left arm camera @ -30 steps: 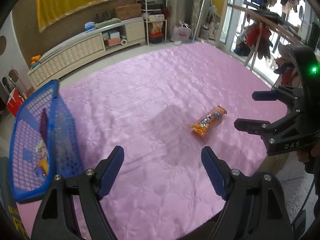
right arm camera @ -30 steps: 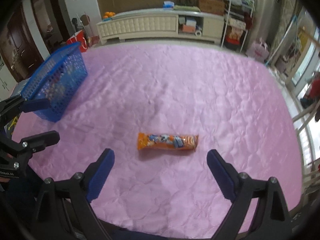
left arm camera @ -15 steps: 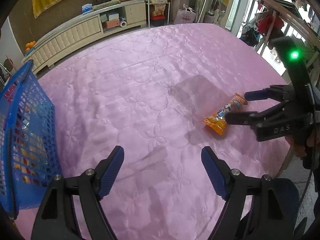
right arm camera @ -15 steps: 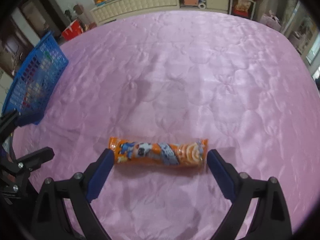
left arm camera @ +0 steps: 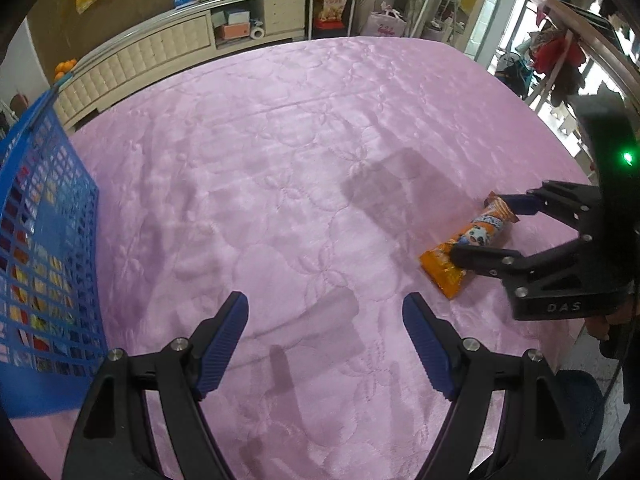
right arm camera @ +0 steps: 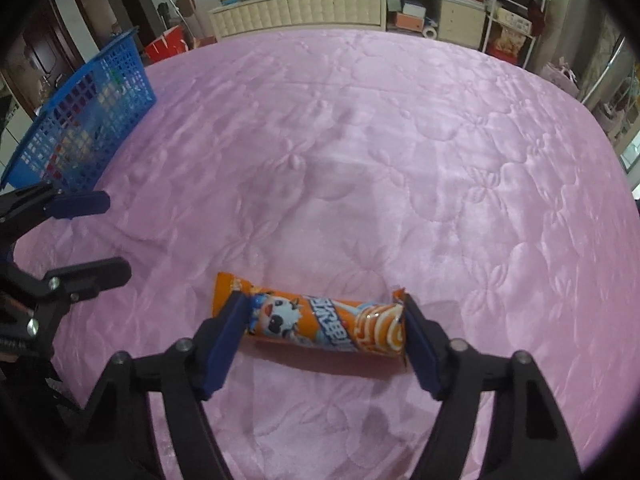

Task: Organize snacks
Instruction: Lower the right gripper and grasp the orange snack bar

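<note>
An orange snack packet (right arm camera: 326, 326) with a cartoon panda lies flat on the pink quilted bedspread (right arm camera: 360, 140). My right gripper (right arm camera: 324, 320) is open, its blue pads on either side of the packet's two ends, close to or just touching them. The same packet (left arm camera: 466, 250) and right gripper (left arm camera: 486, 228) show at the right of the left wrist view. My left gripper (left arm camera: 326, 336) is open and empty, low over the bedspread. A blue mesh basket (left arm camera: 40, 240) holding several snacks stands at the left; it also shows in the right wrist view (right arm camera: 86, 116).
A white low cabinet (right arm camera: 304, 10) runs along the far wall, with shelves of boxes (right arm camera: 508, 28) to its right. A clothes rack with hanging garments (left arm camera: 556, 56) stands by the window. The bedspread's near right edge (left arm camera: 560, 344) drops to the floor.
My right gripper has come down and forward over the orange packet, so its pads now straddle the packet's ends. My left gripper has dropped lower over the bedspread, bringing the basket closer at the left.
</note>
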Demonstrator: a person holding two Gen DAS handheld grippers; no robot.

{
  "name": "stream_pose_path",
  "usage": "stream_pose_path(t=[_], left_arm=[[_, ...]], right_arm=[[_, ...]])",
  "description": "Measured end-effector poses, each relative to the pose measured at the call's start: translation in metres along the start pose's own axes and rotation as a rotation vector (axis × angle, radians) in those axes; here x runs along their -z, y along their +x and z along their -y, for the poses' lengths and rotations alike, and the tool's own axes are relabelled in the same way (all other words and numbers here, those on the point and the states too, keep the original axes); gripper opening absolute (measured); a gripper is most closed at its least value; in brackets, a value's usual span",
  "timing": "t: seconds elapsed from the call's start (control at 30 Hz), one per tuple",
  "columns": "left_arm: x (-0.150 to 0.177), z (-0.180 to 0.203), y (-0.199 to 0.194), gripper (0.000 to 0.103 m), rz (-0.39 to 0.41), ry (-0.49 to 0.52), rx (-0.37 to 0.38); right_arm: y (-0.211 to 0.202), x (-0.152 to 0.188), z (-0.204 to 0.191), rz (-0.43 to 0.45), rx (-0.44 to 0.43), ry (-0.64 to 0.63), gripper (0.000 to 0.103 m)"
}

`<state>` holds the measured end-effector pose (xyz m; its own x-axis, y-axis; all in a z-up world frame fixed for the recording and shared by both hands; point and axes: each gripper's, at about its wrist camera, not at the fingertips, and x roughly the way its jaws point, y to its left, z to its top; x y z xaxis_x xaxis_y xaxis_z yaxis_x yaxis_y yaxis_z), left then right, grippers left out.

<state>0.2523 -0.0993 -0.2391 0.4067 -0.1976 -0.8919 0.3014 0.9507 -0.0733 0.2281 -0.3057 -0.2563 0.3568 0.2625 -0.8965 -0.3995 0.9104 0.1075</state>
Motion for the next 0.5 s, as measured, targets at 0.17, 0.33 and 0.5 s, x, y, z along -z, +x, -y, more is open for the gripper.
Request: stream_pose_path(t=[0.17,0.33,0.5], left_arm=[[0.001,-0.007,-0.006,0.078,0.010,-0.024,0.006],[-0.001,-0.007,-0.015,0.078,0.028,-0.022,0.002],[-0.005,-0.009,-0.029,0.078,0.053,-0.021,-0.002]], right_arm=[[-0.005,0.005,-0.009,0.030,0.015,-0.019,0.072],[-0.007,0.007,-0.015,0.024,-0.008,-0.008,0.072],[-0.021,0.000,-0.024,0.048,-0.009,-0.008,0.072]])
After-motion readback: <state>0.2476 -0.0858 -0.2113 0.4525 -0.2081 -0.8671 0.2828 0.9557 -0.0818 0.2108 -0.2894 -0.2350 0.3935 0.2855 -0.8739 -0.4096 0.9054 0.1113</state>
